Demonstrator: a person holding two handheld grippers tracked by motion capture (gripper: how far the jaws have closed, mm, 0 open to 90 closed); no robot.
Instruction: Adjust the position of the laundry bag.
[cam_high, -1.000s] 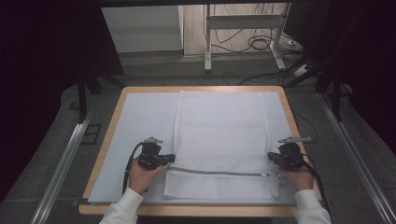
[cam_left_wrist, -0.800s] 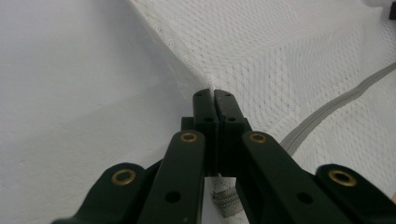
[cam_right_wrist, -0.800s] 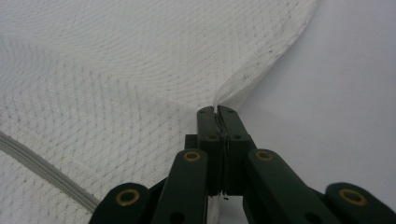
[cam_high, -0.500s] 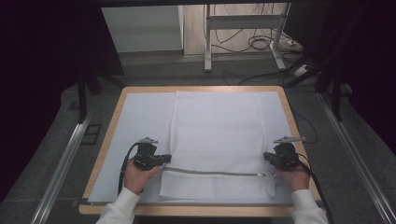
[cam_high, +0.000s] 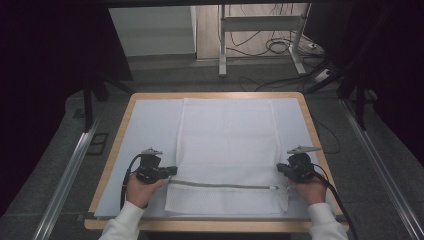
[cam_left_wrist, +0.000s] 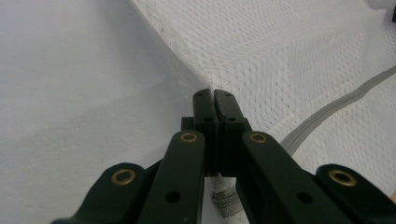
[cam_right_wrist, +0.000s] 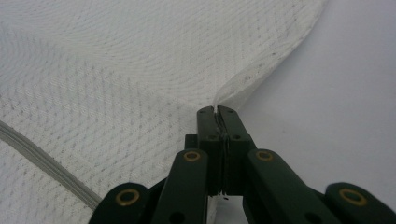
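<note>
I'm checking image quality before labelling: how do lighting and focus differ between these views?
High view: table evenly lit, surroundings nearly black, white mesh laundry bag slightly washed out. Left gripper view: the mesh weave near the left gripper is sharp, the jaw arms at the bottom soft. Right gripper view: similar around the right gripper, no glare.

Both grippers, left gripper and right gripper, are matte black with brass-ringed rivets behind narrow jaws, grey three-cornered top plates, trailing black cables, and white sleeves behind them.
</note>
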